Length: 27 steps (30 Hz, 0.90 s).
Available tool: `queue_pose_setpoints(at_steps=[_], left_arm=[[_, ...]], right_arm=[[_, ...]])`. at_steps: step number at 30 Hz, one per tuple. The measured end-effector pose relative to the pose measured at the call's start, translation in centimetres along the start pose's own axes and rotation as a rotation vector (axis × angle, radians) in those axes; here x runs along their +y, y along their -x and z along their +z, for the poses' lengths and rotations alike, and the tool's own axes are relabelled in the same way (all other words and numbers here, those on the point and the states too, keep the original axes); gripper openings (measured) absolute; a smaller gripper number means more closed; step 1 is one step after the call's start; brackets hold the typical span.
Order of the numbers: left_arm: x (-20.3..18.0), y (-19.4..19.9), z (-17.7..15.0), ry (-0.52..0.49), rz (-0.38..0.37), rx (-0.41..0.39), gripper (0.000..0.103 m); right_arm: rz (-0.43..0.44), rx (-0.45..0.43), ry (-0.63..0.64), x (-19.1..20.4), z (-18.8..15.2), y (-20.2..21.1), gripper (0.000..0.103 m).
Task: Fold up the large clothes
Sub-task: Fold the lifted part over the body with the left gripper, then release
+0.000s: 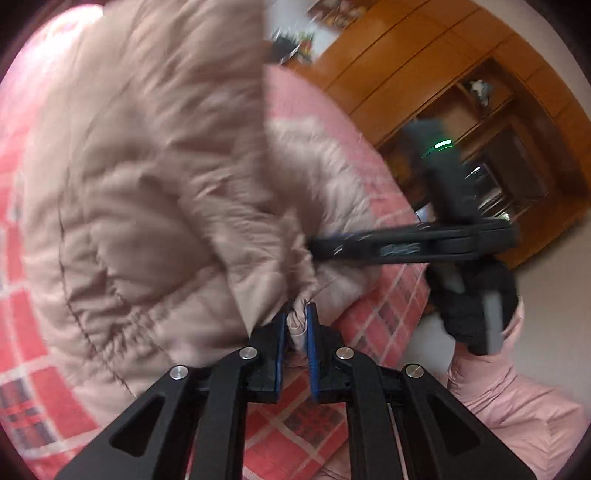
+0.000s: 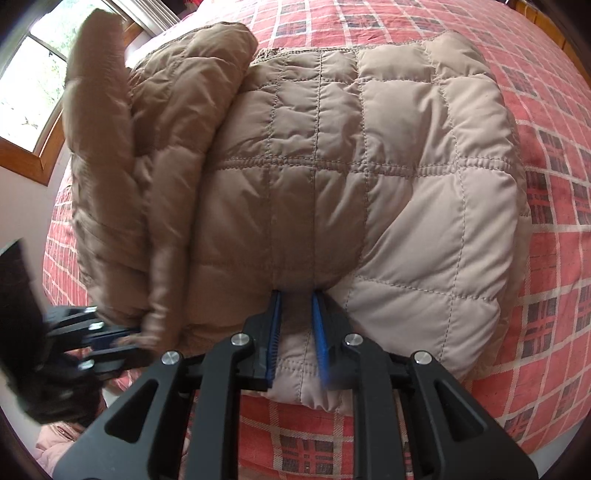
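A beige quilted puffer jacket [image 2: 369, 166] lies on a bed, its left part lifted and folded over. In the left wrist view the jacket [image 1: 147, 184] fills the frame, blurred. My left gripper [image 1: 297, 321] is shut on a gathered edge of the jacket, held between its blue pads. My right gripper [image 2: 297, 299] is shut on the jacket's near edge, with fabric bunched between the pads. The right gripper [image 1: 325, 247] also shows from the side, biting the jacket close to the left one. The left gripper [image 2: 122, 339] appears at the lower left, holding a raised flap.
A red plaid bedspread [image 2: 369, 22] covers the bed under the jacket. A window [image 2: 33, 81] stands beyond the bed's far left. A wooden cabinet [image 1: 424, 55] lines the wall. A black-gloved hand [image 1: 476, 310] with a pink sleeve [image 1: 517, 406] holds the right gripper.
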<state>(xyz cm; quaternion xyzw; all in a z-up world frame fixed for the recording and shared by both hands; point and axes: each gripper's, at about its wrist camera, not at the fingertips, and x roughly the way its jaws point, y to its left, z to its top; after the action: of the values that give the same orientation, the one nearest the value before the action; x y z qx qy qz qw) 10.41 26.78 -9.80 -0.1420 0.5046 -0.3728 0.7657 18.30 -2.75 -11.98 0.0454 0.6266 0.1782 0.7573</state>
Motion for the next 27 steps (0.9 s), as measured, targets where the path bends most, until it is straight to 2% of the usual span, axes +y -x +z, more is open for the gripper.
queue_pose_setpoints(at_steps=[3,9,16,23,24,25,27], left_arm=[[1.1,-0.1,-0.1,0.035,-0.042,0.001,0.01],[0.7,0.2,-0.9,-0.014,0.024,-0.002,0.011],[-0.4,-1.4,-0.5,-0.022,0.043,-0.002,0.012],[-0.6,-2.4,-0.7,-0.021,0.042,0.003,0.012],[-0.5,-2.4,-0.7,-0.021,0.041,0.003,0.012],[-0.5,-2.3,-0.7,-0.018,0.041,0.002,0.012],[-0.4,-2.0,-0.7,-0.017,0.044,0.001,0.012]], right_arm=[[-0.001,-0.008,-0.001,0.4,0.0,0.2,0.019],[0.039,-0.073,0.013,1.4,0.5,2.5,0.038],[0.075,-0.06,0.044,3.6,1.8,2.4,0.038],[0.059,-0.045,0.054,4.4,1.8,1.2,0.038],[0.049,-0.042,0.058,4.5,1.6,1.1,0.036],[0.038,-0.039,0.062,4.9,1.5,0.7,0.028],[0.032,-0.029,0.071,5.3,1.5,-0.2,0.02]])
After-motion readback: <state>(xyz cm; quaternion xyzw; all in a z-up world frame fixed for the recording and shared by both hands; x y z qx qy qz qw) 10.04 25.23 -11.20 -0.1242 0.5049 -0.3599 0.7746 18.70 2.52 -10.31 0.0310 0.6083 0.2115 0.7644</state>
